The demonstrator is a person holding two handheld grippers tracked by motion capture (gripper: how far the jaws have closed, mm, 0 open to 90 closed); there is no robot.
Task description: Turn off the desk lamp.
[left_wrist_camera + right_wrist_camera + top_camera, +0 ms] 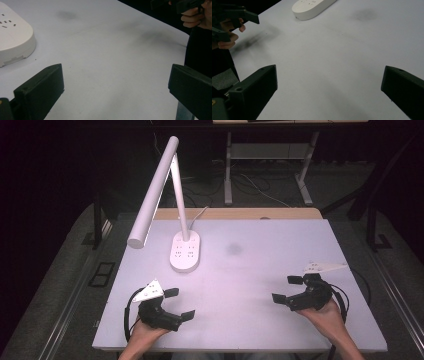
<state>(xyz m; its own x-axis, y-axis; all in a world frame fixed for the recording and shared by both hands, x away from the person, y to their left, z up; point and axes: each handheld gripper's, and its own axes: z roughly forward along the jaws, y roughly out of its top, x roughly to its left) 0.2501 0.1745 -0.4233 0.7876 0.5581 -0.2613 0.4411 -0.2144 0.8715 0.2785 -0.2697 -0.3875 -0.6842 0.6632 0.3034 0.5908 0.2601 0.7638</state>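
Desk lamp untouched, both grippers parked wide open

Desk lamp stood at the far left of the white table, and as far as I could judge, nothing had been started on it yet. Going left to right: the left gripper sat low at the near left edge, jaws spread wide with nothing between them, well short of the lamp's oval base. In the left gripper view that base was off at the upper left, apart from the jaws.

Lamp itself: its base ran long-ways front to back on the table, the post went up from its far end, and the long light bar slanted from high at the back down toward the near left, so its free end pointed at the person's left side.

Middle of the table had just a faint dark smudge.

Over on the right, the right gripper was also fully spread and holding nothing, well apart from the lamp. So basically everything was left to do: reach, grab, whatever came after.
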